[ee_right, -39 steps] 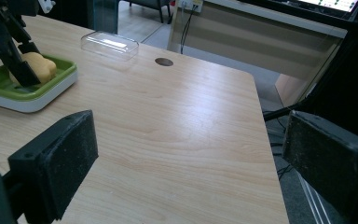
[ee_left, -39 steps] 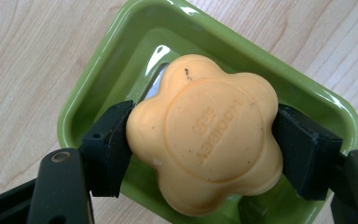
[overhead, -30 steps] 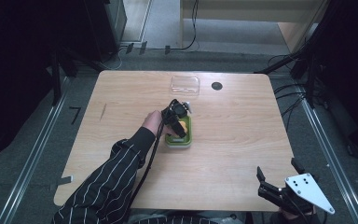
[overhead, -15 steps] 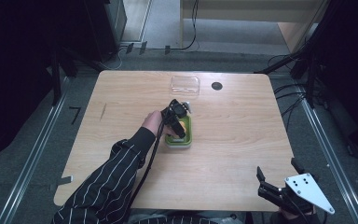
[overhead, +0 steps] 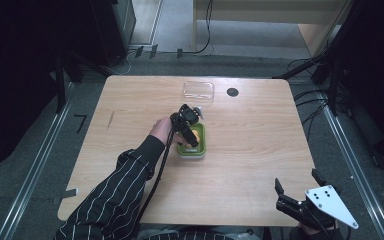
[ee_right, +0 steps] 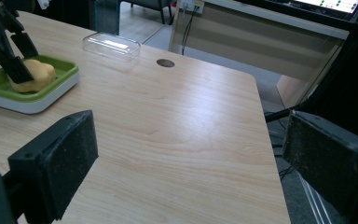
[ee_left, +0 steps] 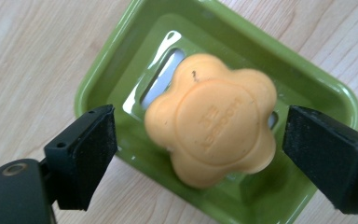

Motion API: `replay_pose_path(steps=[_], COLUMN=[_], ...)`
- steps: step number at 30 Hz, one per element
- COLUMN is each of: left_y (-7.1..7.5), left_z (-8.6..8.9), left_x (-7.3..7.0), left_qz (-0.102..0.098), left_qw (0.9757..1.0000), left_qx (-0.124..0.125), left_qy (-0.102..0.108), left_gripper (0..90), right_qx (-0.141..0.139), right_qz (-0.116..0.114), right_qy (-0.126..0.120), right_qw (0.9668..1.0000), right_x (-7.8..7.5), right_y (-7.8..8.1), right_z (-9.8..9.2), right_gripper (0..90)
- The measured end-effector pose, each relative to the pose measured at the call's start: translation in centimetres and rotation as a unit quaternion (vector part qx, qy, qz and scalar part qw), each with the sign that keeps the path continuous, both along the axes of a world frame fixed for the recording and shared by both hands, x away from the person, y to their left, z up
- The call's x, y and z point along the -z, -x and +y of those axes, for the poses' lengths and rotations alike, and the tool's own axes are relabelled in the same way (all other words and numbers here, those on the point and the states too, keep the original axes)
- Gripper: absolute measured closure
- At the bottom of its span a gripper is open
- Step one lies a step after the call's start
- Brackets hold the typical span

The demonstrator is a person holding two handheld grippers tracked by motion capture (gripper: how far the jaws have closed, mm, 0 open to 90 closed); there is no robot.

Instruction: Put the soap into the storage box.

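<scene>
An orange flower-shaped soap lies in a green dish near the table's middle. My left gripper points down over it. Its jaws have just been opening and now stand on either side of the soap, with a small gap at each pad. From above, the left gripper covers part of the soap and dish. My right gripper hangs open past the table's front right corner with nothing between its jaws. The right gripper view shows the soap far left.
A clear plastic lid lies near the far edge behind the dish, next to a black round hole in the tabletop. Bare wood stretches to the right of the dish. A striped sleeve reaches in from the front left.
</scene>
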State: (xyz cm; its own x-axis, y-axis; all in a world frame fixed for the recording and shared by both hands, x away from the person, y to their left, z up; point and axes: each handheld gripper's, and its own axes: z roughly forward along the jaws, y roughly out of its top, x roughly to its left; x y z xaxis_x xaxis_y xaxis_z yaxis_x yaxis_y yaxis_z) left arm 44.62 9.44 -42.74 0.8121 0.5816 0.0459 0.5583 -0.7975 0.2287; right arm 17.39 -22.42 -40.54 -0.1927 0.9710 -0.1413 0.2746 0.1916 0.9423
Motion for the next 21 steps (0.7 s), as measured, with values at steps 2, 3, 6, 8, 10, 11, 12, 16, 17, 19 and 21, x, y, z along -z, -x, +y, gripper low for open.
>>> replay_pose_path(steps=[2,3,6,8,10,11,12,16,17,19,21], left_y=[0.2,0.3,0.7,0.9,1.1,1.3,1.3,1.6,1.6,1.7,1.8], left_z=[0.1,0.2,0.4,0.5,0.7,0.9,1.0,1.9,2.2,2.7,3.2], left_x=[-0.3,-0.5,-0.9,-1.2,-1.4,-1.5,-1.6,-1.7,-1.7,-1.8,-1.8], left_qz=[-0.002,-0.001,-0.003,-0.004,-0.001,-0.001,0.002,0.007,0.005,0.007,0.007], left_qw=[1.0,1.0,1.0,1.0,1.0,1.0,1.0,0.9999,0.9999,0.9998,0.9996], left_qx=[0.0,0.001,-0.001,-0.003,-0.003,-0.003,-0.003,-0.012,-0.015,-0.021,-0.028], left_qy=[0.002,0.003,0.007,0.008,0.007,0.006,0.005,0.003,0.002,0.002,0.002], left_gripper=[8.2,7.5,6.3,5.7,4.1,3.9,3.9,3.4,3.1,2.6,1.6], right_qx=[0.0,-0.001,-0.004,-0.005,-0.008,-0.008,-0.011,-0.015,-0.015,-0.018,-0.021], right_qz=[0.0,0.001,0.001,0.001,0.001,0.002,-0.001,0.001,0.001,0.0,0.0], right_qy=[-0.002,-0.003,-0.002,-0.001,-0.002,-0.002,-0.001,-0.002,-0.002,-0.002,-0.002], right_qw=[1.0,1.0,1.0,1.0,1.0,1.0,0.9999,0.9999,0.9999,0.9998,0.9998], right_x=[0.0,0.0,0.0,0.0,0.0,0.0,0.0,0.0,-0.1,-0.1,-0.1], right_y=[-0.1,-0.1,-0.2,-0.3,-0.4,-0.4,-0.5,-0.7,-0.8,-0.9,-1.0], right_z=[0.0,0.1,0.2,0.3,0.3,0.4,0.4,0.6,0.7,0.7,0.9], right_gripper=[3.8,3.8,3.8,3.8,3.8,3.8,3.8,3.8,3.8,3.8,3.8])
